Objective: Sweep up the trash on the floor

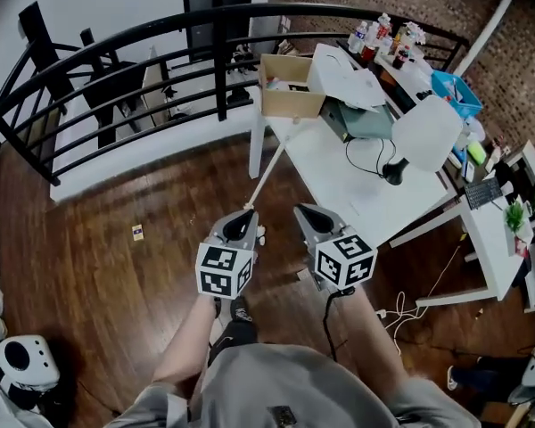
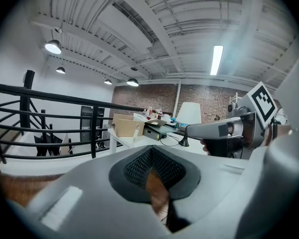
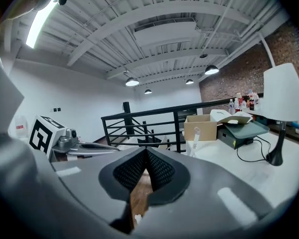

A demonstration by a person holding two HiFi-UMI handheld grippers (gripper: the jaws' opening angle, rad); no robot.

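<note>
- A person is standing on a brown wood floor (image 1: 89, 275) and holding a gripper in each hand.
- The left gripper (image 1: 241, 214) is pressing its jaws tight together, and nothing is sitting between them.
- The right gripper (image 1: 305, 210) is pressing its jaws together too, and it is holding nothing.
- The two grippers are sitting side by side and pointing toward a white table (image 1: 339, 181).
- A white stick (image 1: 269, 163) is leaning on the table's corner, just beside a box (image 1: 290, 87).
- In the head view, the stick's low end is hiding behind the left gripper's tip. In both gripper views, the stick is standing ahead by the box, away from the jaws.
- A small yellow scrap (image 1: 137, 233) is lying on the floor, well apart from the left gripper, on its left.
- A white lamp (image 1: 426, 132) is standing on the table.
- A black railing (image 1: 116, 56) is curving round behind the table.
</note>
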